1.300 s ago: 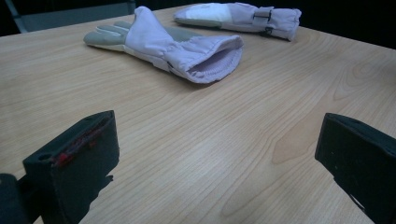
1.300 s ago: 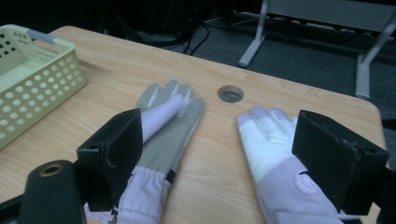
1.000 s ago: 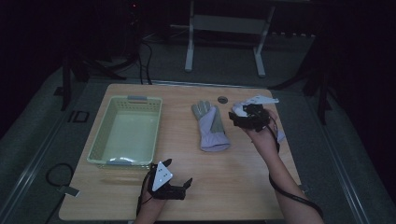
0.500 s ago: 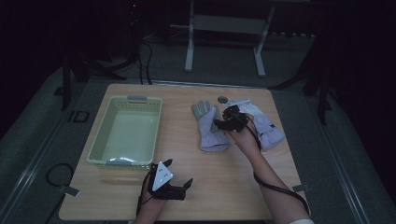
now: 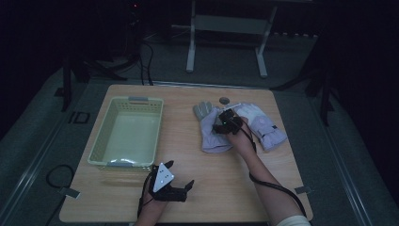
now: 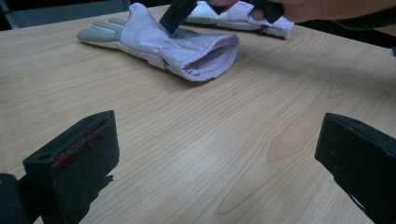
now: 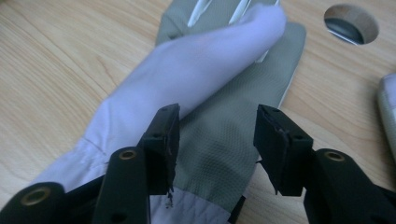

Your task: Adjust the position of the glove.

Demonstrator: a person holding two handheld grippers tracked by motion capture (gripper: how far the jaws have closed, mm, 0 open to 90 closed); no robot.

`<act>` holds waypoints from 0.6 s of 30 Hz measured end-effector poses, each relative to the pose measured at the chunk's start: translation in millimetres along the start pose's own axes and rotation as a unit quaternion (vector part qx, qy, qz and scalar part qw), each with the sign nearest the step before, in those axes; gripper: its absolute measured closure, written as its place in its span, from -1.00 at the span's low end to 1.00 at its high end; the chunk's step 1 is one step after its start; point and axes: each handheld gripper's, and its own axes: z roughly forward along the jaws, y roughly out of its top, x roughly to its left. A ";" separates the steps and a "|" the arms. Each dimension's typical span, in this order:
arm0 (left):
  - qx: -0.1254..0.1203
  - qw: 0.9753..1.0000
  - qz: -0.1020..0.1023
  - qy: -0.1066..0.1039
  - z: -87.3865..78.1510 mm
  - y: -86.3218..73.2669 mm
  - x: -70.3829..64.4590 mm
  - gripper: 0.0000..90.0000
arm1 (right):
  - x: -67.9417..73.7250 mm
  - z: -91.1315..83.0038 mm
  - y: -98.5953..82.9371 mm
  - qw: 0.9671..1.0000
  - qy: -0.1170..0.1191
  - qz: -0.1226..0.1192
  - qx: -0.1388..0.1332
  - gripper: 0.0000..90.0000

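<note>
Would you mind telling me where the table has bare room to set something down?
Bare wood lies between the basket and the left glove, and along the near edge between the left gripper and the person's right forearm. The far right is crowded: both gloves, with the right gripper over the left one.

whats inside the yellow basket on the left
The basket looks empty: the high view shows only its bare pale floor. A glare patch near its front wall could hide something small. Both gloves lie outside it on the table, with the right hand-held gripper over the nearer glove.
</note>
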 end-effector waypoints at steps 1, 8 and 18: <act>0.000 1.000 0.000 0.000 0.0 0.0 -0.1 -1.00 | -0.4 3.2 -0.6 1.000 0.002 0.000 0.004 0.07; -0.001 1.000 -0.005 0.000 -0.1 -0.1 1.0 -1.00 | -3.5 16.7 -7.4 1.000 0.022 0.005 0.021 0.17; 0.000 1.000 -0.005 0.003 0.4 0.1 0.6 -1.00 | 2.1 16.2 -9.4 1.000 0.013 0.013 0.014 0.51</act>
